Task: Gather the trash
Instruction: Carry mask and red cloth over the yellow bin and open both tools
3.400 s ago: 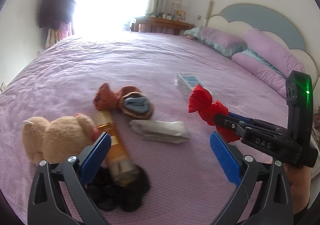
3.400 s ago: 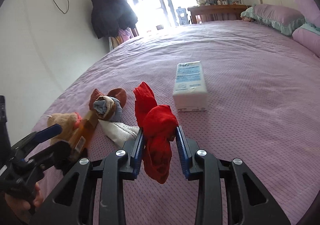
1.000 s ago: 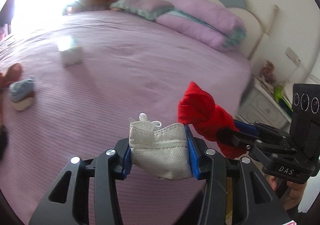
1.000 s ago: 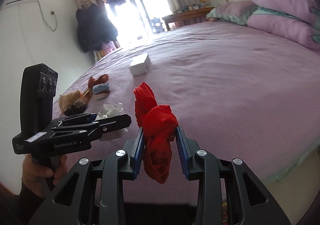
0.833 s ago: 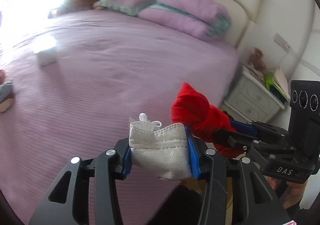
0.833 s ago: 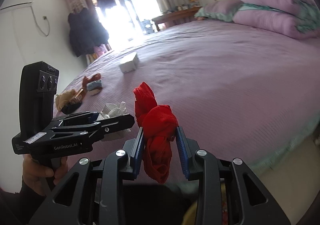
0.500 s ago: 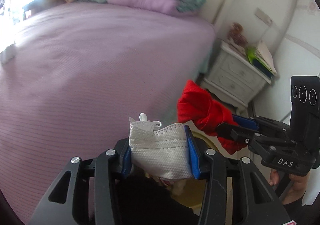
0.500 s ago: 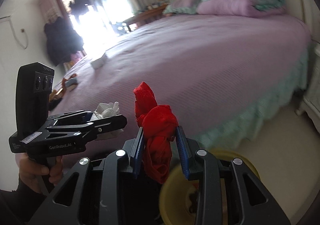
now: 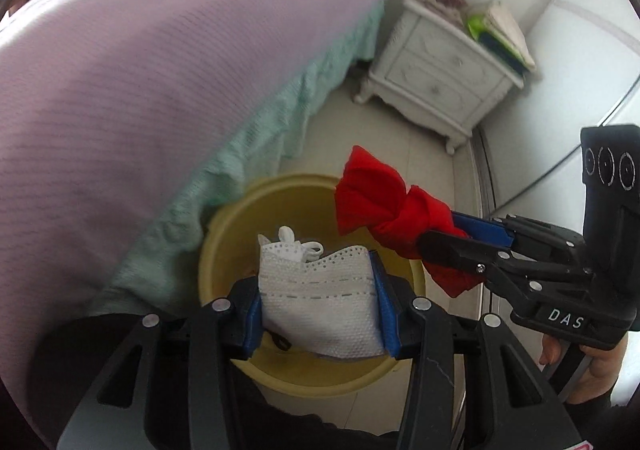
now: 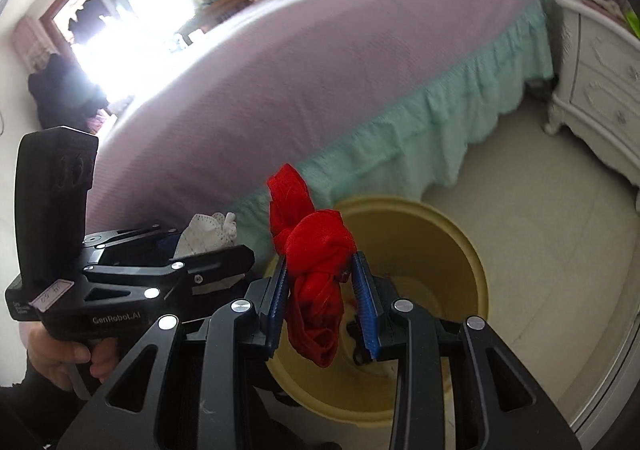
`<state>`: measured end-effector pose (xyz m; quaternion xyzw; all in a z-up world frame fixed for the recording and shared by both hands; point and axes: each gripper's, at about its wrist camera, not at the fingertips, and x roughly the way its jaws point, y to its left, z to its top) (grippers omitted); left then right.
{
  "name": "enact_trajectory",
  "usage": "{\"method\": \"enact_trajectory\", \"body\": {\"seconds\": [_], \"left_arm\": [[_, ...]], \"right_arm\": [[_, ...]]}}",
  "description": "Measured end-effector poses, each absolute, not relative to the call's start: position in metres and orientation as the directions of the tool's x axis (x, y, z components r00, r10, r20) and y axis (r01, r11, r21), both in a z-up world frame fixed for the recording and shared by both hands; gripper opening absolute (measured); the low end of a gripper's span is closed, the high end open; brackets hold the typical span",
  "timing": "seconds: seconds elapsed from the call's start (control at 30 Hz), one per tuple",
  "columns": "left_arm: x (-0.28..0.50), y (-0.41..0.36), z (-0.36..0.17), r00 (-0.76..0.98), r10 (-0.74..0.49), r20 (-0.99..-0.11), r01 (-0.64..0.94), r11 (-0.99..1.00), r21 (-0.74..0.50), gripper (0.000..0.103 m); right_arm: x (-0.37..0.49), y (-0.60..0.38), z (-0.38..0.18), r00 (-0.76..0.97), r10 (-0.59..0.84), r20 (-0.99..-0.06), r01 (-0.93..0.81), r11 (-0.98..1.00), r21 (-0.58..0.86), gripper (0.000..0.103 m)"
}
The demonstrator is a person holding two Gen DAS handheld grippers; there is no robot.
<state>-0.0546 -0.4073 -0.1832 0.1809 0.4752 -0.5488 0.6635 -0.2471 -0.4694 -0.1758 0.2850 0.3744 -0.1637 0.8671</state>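
My left gripper (image 9: 318, 290) is shut on a white face mask (image 9: 320, 302), held just above a round yellow bin (image 9: 224, 234) on the floor. In the right wrist view the same left gripper (image 10: 208, 246) sits at the left with the white face mask (image 10: 208, 230) poking out of it. My right gripper (image 10: 322, 290) is shut on a knotted red rag (image 10: 316, 250), over the yellow bin (image 10: 452, 246). From the left wrist view the right gripper (image 9: 460, 234) comes in from the right, the red rag (image 9: 380, 202) above the bin's far rim.
A bed with a purple cover (image 9: 140, 50) and a teal skirt (image 10: 420, 122) runs beside the bin. A white nightstand (image 9: 436, 70) with books stands by the wall. Pale tiled floor (image 10: 540, 250) lies right of the bin. Dark bits lie on the bin's bottom.
Both grippers have swung off the bed, tilted down and come over the yellow bin, which has come fully into view. Each keeps its hold on its item.
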Motion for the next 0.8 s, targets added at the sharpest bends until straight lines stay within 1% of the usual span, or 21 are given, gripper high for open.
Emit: {"method": "enact_trajectory", "body": {"seconds": [0.17,0.2,0.27,0.33,0.43,0.8], "left_arm": [[-0.059,-0.415,-0.197,-0.079,-0.528,-0.845,0.905,0.318,-0.283,0.046],[-0.059,-0.415,-0.198,-0.084,-0.524,-0.847,0.906,0.315,-0.284,0.048],[-0.058,-0.416,-0.199,-0.081,-0.524,-0.848,0.905,0.318,-0.283,0.054],[-0.055,-0.414,-0.200,-0.089,-0.522,-0.848,0.901,0.321,-0.292,0.067],[-0.055,-0.414,-0.203,-0.099,-0.517,-0.850,0.898,0.321,-0.300,0.072],[-0.058,-0.417,-0.203,-0.107,-0.517,-0.849,0.907,0.299,-0.296,0.073]], "right_arm": [[-0.256,-0.474,-0.190,0.645,-0.071,-0.760,0.523,0.767,0.372,0.031],[-0.256,-0.473,-0.191,0.642,-0.073,-0.763,0.526,0.766,0.369,0.031],[-0.254,-0.473,-0.192,0.635,-0.073,-0.769,0.530,0.766,0.364,0.032],[-0.255,-0.474,-0.193,0.633,-0.075,-0.771,0.539,0.756,0.370,0.036],[-0.253,-0.476,-0.193,0.627,-0.081,-0.775,0.545,0.756,0.363,0.038],[-0.257,-0.482,-0.198,0.607,-0.088,-0.789,0.563,0.749,0.350,0.038]]}}
